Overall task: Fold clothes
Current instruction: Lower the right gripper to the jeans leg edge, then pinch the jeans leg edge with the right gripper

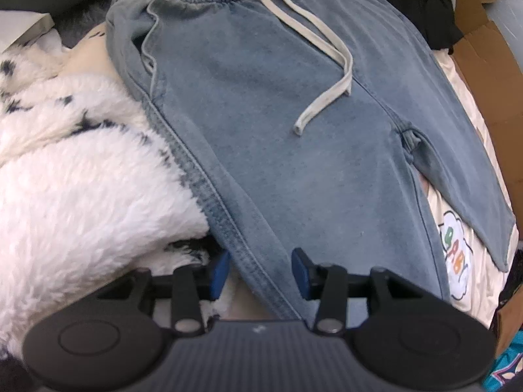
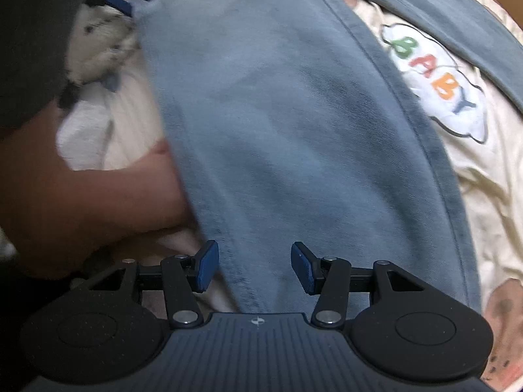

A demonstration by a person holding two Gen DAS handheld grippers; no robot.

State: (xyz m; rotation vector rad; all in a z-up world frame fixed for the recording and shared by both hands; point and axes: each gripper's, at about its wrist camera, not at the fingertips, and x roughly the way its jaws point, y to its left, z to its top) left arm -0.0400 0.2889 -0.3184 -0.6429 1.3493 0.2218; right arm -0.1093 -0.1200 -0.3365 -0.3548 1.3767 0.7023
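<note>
The blue sweatpants (image 1: 261, 114) are being straddled lengthwise: left claw (image 1: 260, 272) half-wide over the near-left seam, right claw (image 2: 255, 268) half-wide, empty, nearer the leg.

Soft dim light, fisheye-bent edges, slight blur throughout

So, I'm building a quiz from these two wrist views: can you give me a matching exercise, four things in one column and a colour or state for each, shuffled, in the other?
Things:
1. blue sweatpants
2. drawstring
3. fluffy blanket
4. BABY patch

Descriptions:
A. white with black flecks, lying beside the stitched side seam
B. cloud shape with coloured letters, on cream cloth
C. cream cord, loose across the front below the waistband
D. spread flat, legs apart

Pairs: 1-D, 2-C, 3-A, 4-B
</note>
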